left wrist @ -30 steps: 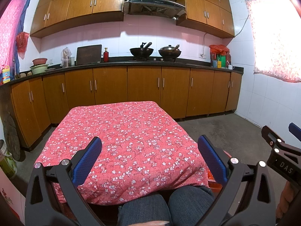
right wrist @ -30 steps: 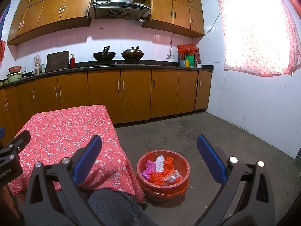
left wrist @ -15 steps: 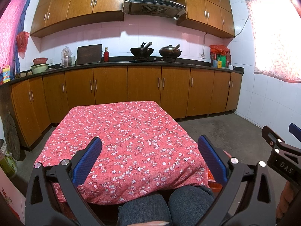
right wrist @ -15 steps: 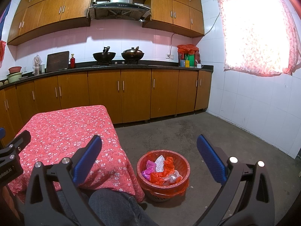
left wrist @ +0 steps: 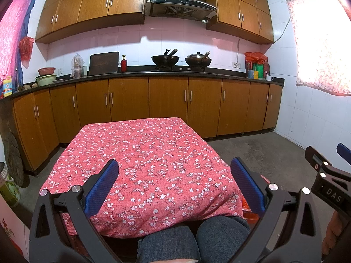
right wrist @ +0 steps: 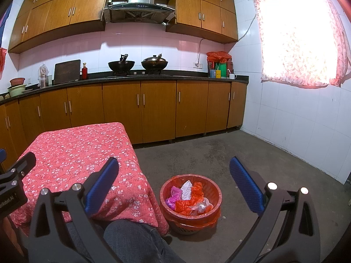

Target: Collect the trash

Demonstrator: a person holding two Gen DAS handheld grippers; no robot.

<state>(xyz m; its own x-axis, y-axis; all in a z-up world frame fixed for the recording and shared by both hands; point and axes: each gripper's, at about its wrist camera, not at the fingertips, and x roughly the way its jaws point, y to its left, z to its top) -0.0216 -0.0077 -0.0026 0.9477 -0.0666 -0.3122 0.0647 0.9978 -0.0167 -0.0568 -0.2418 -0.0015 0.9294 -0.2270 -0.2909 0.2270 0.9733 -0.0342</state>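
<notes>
Floor lies bare and wide to the right of the table, running to the cupboards at the back and the tiled wall under the curtained window. We see the table's red flowered cloth hanging over its near and right edges, with nothing lying on its top.

We hold both tools low and level over our lap, knees in dark jeans just under the table's near edge. Our left gripper points straight across the table, its jaws spread wide with nothing between them. Our right gripper sits beside it, aimed more to the right over the floor, jaws likewise spread wide and holding nothing.

Trash, a heap of crumpled red, pink and white bags, fills the red basket on the floor just beside the table's right corner. In the right view the basket sits between the two blue pads, below and ahead of them, not touching either.
</notes>
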